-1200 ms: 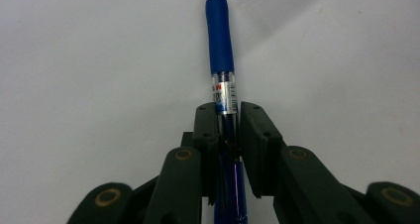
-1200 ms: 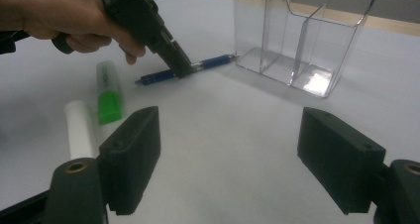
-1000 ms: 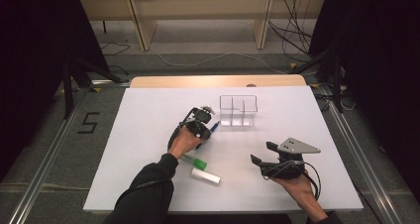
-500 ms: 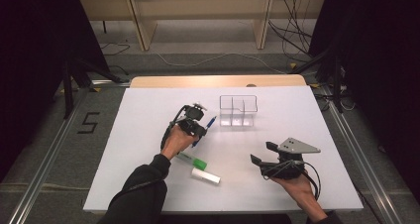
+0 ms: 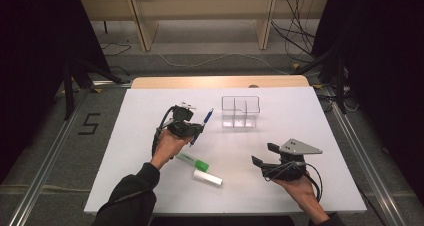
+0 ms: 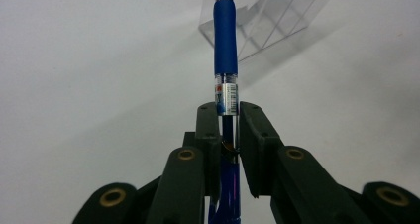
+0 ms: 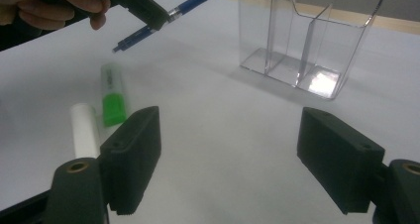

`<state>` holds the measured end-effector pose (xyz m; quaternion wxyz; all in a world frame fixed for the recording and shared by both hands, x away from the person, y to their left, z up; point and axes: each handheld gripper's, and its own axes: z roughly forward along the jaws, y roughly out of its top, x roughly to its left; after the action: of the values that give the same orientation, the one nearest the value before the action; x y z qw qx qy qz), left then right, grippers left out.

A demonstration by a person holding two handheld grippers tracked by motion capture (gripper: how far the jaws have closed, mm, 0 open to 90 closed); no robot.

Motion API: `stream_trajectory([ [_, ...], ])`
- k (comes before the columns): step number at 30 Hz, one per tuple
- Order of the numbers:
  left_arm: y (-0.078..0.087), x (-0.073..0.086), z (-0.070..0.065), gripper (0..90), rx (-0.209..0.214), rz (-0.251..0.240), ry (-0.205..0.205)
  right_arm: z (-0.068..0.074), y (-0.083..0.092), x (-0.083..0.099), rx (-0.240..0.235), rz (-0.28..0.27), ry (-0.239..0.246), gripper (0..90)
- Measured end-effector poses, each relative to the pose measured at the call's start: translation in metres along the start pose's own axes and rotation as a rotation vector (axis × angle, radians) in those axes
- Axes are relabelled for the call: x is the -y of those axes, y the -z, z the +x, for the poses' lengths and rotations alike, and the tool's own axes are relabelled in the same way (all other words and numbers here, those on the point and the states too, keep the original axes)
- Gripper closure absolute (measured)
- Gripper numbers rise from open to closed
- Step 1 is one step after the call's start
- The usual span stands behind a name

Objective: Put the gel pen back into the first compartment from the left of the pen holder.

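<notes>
White table surface, lit from above, with dark surroundings and a pale wooden frame on the floor beyond its far edge. Landmark: clear plastic organiser, standing upright near the far middle of the table; an inner wall splits it into compartments, and all that can be seen of them holds nothing, as the right gripper view confirms. Left gripper, raised off the table just to the left of the organiser, jaws clenched on the blue pen; in the left gripper view the pen runs straight out between the two jaws, grip sleeve and metal tip foremost, pointing toward the organiser. The right gripper view shows the same pen held aslant in the air, clear of the table, its tip close to the organiser's upper left corner but outside it. Green highlighter and white cylinder, lying side by side on the table, nearer the person than the organiser and to its left. Right gripper, held low over the table to the near right of the organiser, jaws released and wide apart, grasping nothing.
</notes>
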<state>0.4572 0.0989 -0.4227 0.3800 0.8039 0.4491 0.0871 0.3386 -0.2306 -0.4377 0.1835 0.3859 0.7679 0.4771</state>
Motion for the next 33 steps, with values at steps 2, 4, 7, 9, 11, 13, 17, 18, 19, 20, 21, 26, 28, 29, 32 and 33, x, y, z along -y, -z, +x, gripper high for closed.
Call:
stream_trajectory([
  [2,0.007,0.005,-0.001,78.9,0.022,-0.042,0.01,0.0,-0.001,-0.001,-0.006,-0.004,-0.004,25.8],
  [4,0.013,0.009,-0.003,78.9,0.048,-0.074,0.011,0.001,-0.001,-0.002,-0.014,-0.007,-0.014,25.6],
  [7,0.021,0.014,-0.009,78.9,0.06,-0.124,-0.002,0.003,-0.005,-0.004,-0.031,-0.01,-0.024,25.2],
  [9,0.025,0.019,-0.012,78.9,0.073,-0.145,-0.005,0.004,-0.007,-0.005,-0.05,-0.009,-0.035,24.8],
  [11,0.029,0.023,-0.016,78.9,0.073,-0.169,-0.015,0.006,-0.008,-0.006,-0.056,-0.015,-0.023,24.5],
  [13,0.031,0.027,-0.018,78.9,0.077,-0.183,-0.014,0.007,-0.009,-0.008,-0.069,-0.02,-0.036,24.2],
  [17,0.035,0.036,-0.022,78.9,0.096,-0.21,-0.01,0.008,-0.01,-0.013,-0.109,-0.041,-0.078,22.0],
  [18,0.037,0.038,-0.023,78.8,0.103,-0.218,-0.005,0.008,-0.011,-0.014,-0.121,-0.046,-0.085,21.0],
  [19,0.038,0.04,-0.024,78.9,0.106,-0.232,0.002,0.008,-0.012,-0.015,-0.135,-0.048,-0.098,20.6],
  [20,0.039,0.042,-0.025,78.8,0.109,-0.236,0.0,0.008,-0.013,-0.017,-0.146,-0.049,-0.111,20.1],
  [21,0.041,0.043,-0.026,78.9,0.108,-0.249,-0.001,0.009,-0.015,-0.018,-0.158,-0.055,-0.116,19.7],
  [26,0.048,0.053,-0.033,78.8,0.133,-0.276,0.002,0.015,-0.022,-0.029,-0.202,-0.073,-0.123,19.2],
  [28,0.049,0.055,-0.036,78.9,0.141,-0.284,-0.004,0.018,-0.025,-0.033,-0.216,-0.076,-0.121,19.6],
  [29,0.05,0.056,-0.038,78.8,0.144,-0.289,-0.003,0.019,-0.028,-0.035,-0.228,-0.082,-0.124,19.9],
  [32,0.051,0.059,-0.043,78.8,0.159,-0.295,-0.01,0.023,-0.034,-0.039,-0.245,-0.083,-0.135,21.7],
  [33,0.052,0.059,-0.045,78.8,0.163,-0.297,-0.01,0.024,-0.036,-0.04,-0.25,-0.085,-0.132,22.3],
])
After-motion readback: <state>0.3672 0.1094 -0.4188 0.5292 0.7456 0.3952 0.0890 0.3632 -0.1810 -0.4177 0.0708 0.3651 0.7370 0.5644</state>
